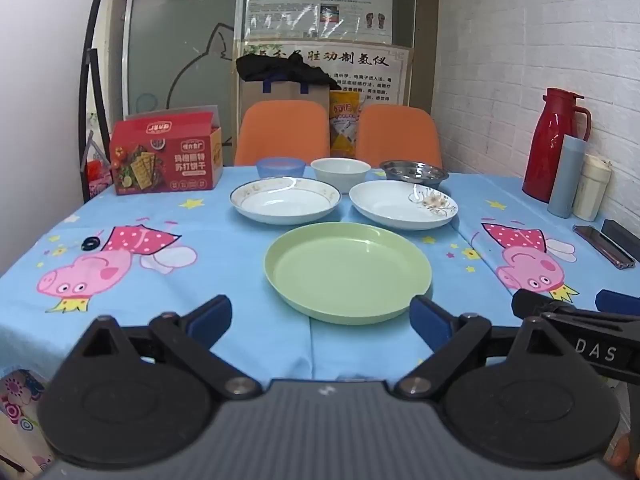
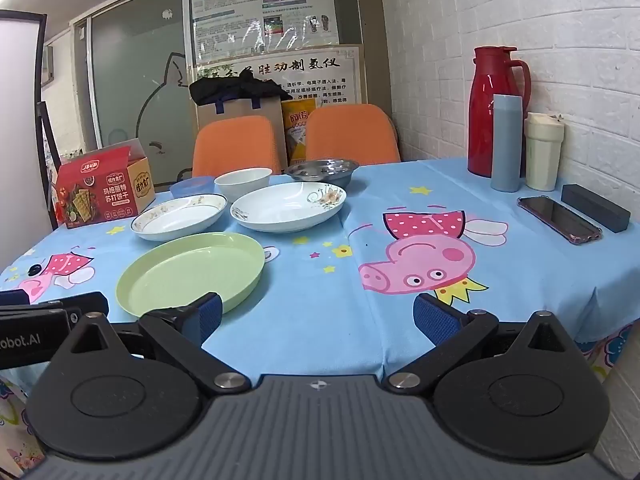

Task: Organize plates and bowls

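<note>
Plates and bowls sit untouched ahead of us; we hold the left gripper (image 1: 320, 320) with its jaws spread wide and nothing between them, low at the near edge of the table (image 1: 248, 344); the right gripper (image 2: 318, 318) stands just as wide and empty, beside the left one, over bare cloth. Nearest lies the round, smooth green plate (image 1: 348, 272), its near rim just beyond the left gripper's blue-padded fingertips (image 1: 430, 322); behind it two shallow white plates lie side by side, the gold-rimmed plate (image 1: 285, 201) to the left and the flower-painted plate (image 1: 403, 204) to the right, apart from each other. Farther back a row of three stands near the far edge: the translucent blue bowl (image 1: 280, 168), the white bowl (image 1: 340, 174) and the shiny metal bowl (image 1: 414, 172). We see a blue cartoon-pig tablecloth (image 2: 420, 260) covering the surface and hanging over its near edge; open cloth lies to the right of the dishes. A red cracker box (image 1: 168, 156) stands at the far left; a red jug (image 2: 496, 112), a grey-blue tumbler (image 2: 506, 142), a cream cup (image 2: 543, 152), a phone (image 2: 560, 218) and a dark case (image 2: 596, 207) line the white brick wall (image 2: 520, 20); two orange chairs (image 1: 340, 132) face us.
</note>
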A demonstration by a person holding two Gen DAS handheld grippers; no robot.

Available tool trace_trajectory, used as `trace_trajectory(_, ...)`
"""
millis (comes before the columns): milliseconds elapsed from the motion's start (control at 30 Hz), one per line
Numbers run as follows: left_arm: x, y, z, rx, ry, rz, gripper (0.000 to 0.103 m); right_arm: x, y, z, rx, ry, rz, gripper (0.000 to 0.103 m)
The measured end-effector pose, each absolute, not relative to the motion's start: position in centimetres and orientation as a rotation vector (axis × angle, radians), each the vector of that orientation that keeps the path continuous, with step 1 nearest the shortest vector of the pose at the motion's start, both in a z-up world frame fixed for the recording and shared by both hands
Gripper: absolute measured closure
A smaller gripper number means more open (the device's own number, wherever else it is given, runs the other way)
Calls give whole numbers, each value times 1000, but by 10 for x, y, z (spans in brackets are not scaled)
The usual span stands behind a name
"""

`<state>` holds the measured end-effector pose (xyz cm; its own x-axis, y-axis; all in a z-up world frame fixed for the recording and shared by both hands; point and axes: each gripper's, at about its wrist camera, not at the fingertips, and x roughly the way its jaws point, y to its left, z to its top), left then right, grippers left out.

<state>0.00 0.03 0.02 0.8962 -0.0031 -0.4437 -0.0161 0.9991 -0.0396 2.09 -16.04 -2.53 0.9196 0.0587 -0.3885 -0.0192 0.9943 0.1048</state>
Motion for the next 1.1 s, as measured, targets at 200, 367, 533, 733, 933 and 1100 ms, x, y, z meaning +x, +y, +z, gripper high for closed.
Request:
trace_trajectory(200, 1, 5, 1, -51, 458, 6, 12, 20, -160, -26, 103, 400, 42, 0)
trace_trajectory(367, -1, 2, -1, -36, 459, 11, 12, 20, -158, -24, 95, 402, 46, 0)
trace_trajectory(533, -1, 2, -1, -38, 461, 11, 12, 21, -158, -26, 91, 405, 47, 0)
trace_trajectory(733, 0, 2, -2, -44, 462, 10, 12, 20, -158, -25, 92, 405, 47, 0)
trace_trajectory(933, -2, 3, -2, -56, 459, 10, 12, 20, -159, -25, 91, 404, 45, 0)
trace_trajectory(1100, -2, 3, -2, -60, 461, 12, 12, 19, -159, -24, 89, 403, 48, 0)
